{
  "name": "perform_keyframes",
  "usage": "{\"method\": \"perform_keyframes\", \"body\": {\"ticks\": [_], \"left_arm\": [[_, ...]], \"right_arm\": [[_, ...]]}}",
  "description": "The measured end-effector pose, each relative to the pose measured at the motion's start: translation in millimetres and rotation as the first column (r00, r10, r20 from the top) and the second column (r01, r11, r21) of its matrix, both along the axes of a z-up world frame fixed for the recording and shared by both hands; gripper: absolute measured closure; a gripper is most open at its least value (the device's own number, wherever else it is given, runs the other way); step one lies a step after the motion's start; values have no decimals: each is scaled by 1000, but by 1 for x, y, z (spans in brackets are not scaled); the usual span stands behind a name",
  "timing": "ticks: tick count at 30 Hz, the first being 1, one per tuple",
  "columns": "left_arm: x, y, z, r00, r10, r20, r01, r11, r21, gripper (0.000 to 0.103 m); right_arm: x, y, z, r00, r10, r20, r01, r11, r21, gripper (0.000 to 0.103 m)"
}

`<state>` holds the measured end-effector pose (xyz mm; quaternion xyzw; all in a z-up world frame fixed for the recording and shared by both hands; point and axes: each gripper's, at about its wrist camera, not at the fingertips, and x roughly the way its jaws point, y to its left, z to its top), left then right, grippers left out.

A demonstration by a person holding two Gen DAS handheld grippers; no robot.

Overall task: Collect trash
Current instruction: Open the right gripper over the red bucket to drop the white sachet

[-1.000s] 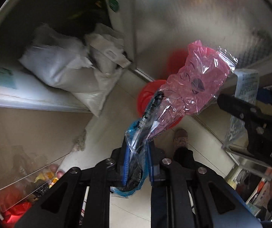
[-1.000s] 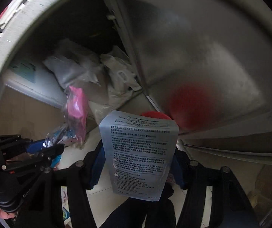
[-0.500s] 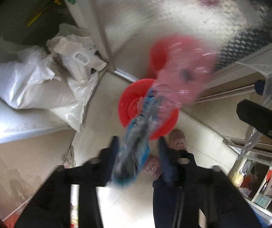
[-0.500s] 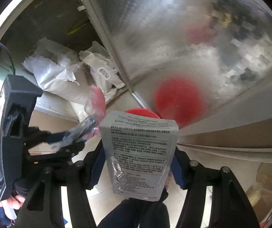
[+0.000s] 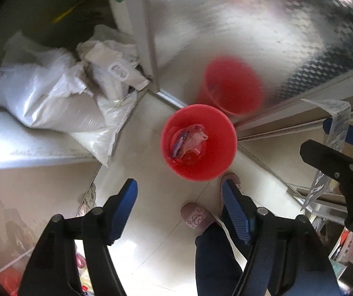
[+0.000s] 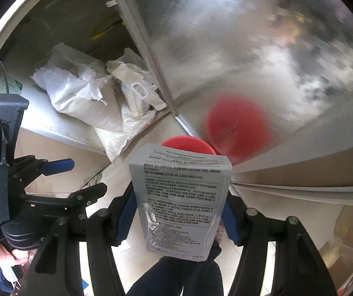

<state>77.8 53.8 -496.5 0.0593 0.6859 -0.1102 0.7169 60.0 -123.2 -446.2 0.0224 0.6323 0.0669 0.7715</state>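
1. Pale tiled floor (image 5: 151, 222) beside a reflective metal door panel (image 5: 250, 24); white sacks (image 5: 53, 98) are heaped at a dark opening to the left.
2. Red bin (image 5: 198, 143) stands on the floor against the panel, which mirrors it. Pink wrapper (image 5: 191, 140) lies crumpled at the bin's bottom, with a blue-striped piece among it.
3. Left hand-held gripper (image 5: 178, 202): jaws opening, nothing between the blue pads; released. It points down, roughly over the near rim of the bin.
4. Right hand-held gripper (image 6: 178, 212): clenched on a grey printed pouch (image 6: 180, 202), pads pressing its two side edges. Pouch is upright and hides most of the bin in the right wrist view.
5. Judgement: one item binned, the pouch is next.
6. Risks: the pouch is flat and light, so released off-centre it could flutter, catch the rim and land on the floor. The person's slippered foot (image 5: 196, 217) is close to the bin, possibly touching it (fisheye makes this uncertain); a nudge could shift or tip the bin. The two grippers are near each other and could knock together.
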Motion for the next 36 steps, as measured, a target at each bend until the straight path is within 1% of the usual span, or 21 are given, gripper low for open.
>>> {"method": "perform_keyframes", "body": {"ticks": [1,2,4,7,8,9,12,14,17,22,23,25,29,30,32,36], "left_arm": [[-1,5,0,1000,23,2,-23,1000,-9,25],[-1,11,1,999,49,3,-49,999,-21,19],[-2,20,0,997,78,0,-78,997,-31,19],[-4,29,-1,995,103,7,-103,995,-20,12],[-5,31,-2,995,104,10,-104,995,-9,7],[-6,33,-2,995,102,14,-102,995,6,0],[-7,36,-4,995,100,18,-100,995,26,0],[-6,39,-5,995,99,12,-99,995,13,0],[-5,46,-5,994,108,6,-109,994,13,0],[-3,49,-8,993,122,-1,-122,993,9,0],[-3,49,-8,992,123,-1,-123,992,10,0],[-3,49,-8,992,123,0,-123,992,16,0],[-7,51,-4,991,135,5,-135,991,20,0],[-8,52,-3,990,141,5,-141,990,20,0],[-10,53,2,989,147,10,-148,989,23,0],[-17,55,27,988,150,35,-152,988,37,0]], "right_arm": [[1,3,-2,1000,9,0,-9,1000,4,44],[2,6,-3,1000,19,-1,-19,1000,6,44],[3,10,-5,999,37,-2,-37,999,10,44],[4,18,-10,998,65,-9,-65,998,11,44],[5,20,-12,997,73,-12,-73,997,12,44],[6,22,-14,997,81,-14,-81,997,13,44],[9,27,-20,994,104,-19,-104,994,12,44],[10,29,-22,993,114,-25,-114,993,9,44],[12,32,-25,991,130,-25,-130,992,2,44],[16,35,-29,987,160,-3,-160,987,-36,44],[17,36,-31,985,175,-3,-175,983,-59,42],[20,37,-34,982,188,-4,-188,978,-93,23],[19,35,-33,980,198,-14,-199,976,-88,17],[19,35,-33,979,204,-17,-204,975,-92,14],[16,34,-30,978,206,-18,-207,975,-87,13],[10,34,-14,976,218,-14,-219,973,-74,12]]}}
